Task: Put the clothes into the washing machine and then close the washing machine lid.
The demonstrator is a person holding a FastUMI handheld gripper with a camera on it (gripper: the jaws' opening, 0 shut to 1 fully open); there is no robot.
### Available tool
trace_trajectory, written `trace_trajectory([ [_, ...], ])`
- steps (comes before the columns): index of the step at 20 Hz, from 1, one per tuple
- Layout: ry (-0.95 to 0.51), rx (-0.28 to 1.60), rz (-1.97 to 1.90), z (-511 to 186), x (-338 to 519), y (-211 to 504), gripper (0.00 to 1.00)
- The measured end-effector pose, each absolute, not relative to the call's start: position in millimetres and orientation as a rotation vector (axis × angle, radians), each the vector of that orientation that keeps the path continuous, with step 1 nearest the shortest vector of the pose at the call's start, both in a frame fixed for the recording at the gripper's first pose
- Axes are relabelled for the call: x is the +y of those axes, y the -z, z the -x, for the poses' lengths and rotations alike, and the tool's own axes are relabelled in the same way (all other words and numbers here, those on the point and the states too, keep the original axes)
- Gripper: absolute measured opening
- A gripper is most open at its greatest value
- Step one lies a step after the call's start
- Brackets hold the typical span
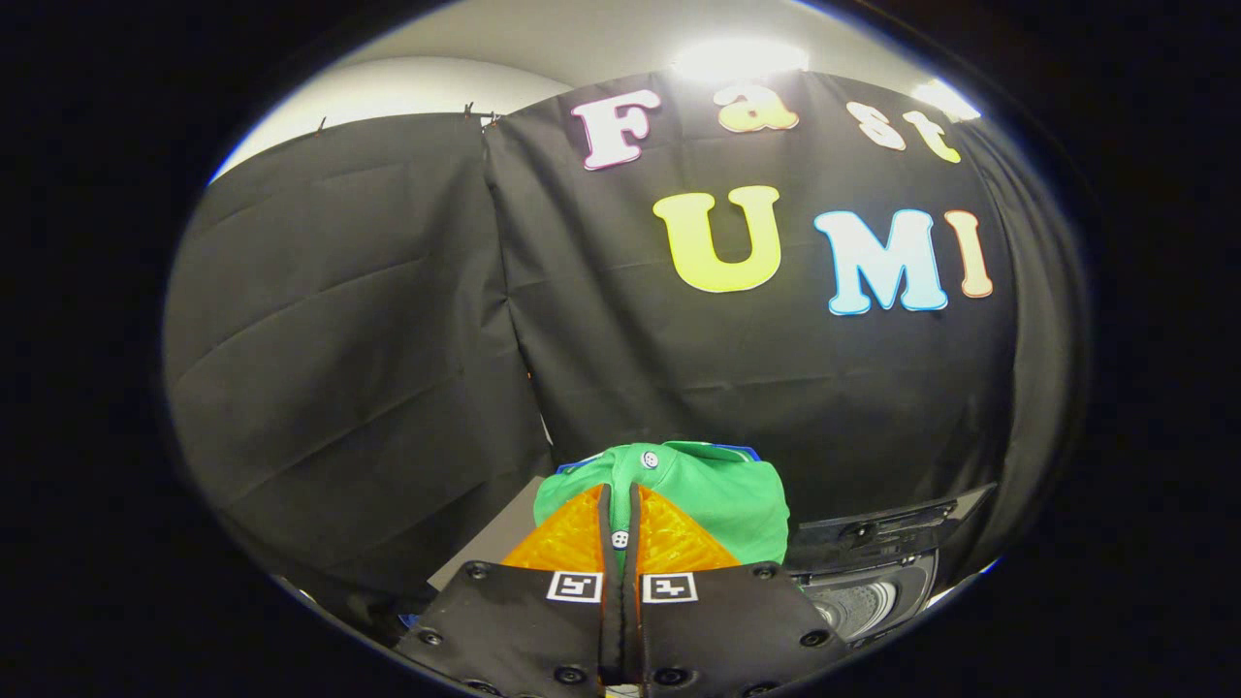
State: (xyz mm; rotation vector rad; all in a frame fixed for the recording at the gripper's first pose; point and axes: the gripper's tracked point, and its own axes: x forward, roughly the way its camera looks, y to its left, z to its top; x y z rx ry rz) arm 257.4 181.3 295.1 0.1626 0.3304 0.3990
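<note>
Green button-up garment being held in the gripper's closed fingers.

The gripper is being kept nearly closed, with a fold of the green garment pinched between both fingers and bunched just ahead of them at 12 o'clock. The washing machine, its drum opening showing, is being seen at 3 o'clock of the fingers, against the black cloth wall.

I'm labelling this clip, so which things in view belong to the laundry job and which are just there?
Part of the job:
- green garment, with a white button, pinched between the closed fingers of the gripper
- washing machine, beside the fingers, lid up and drum showing

Just there:
- black cloth wall beyond the fingers
- grey surface under the garment
</note>
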Motion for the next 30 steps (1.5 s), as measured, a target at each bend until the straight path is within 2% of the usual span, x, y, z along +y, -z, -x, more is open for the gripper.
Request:
trace_trajectory([
  [17,-0.252,0.274,-0.186,-283,8,-306,0.01],
  [30,-0.148,0.313,-0.239,-289,-85,-257,0.01],
])
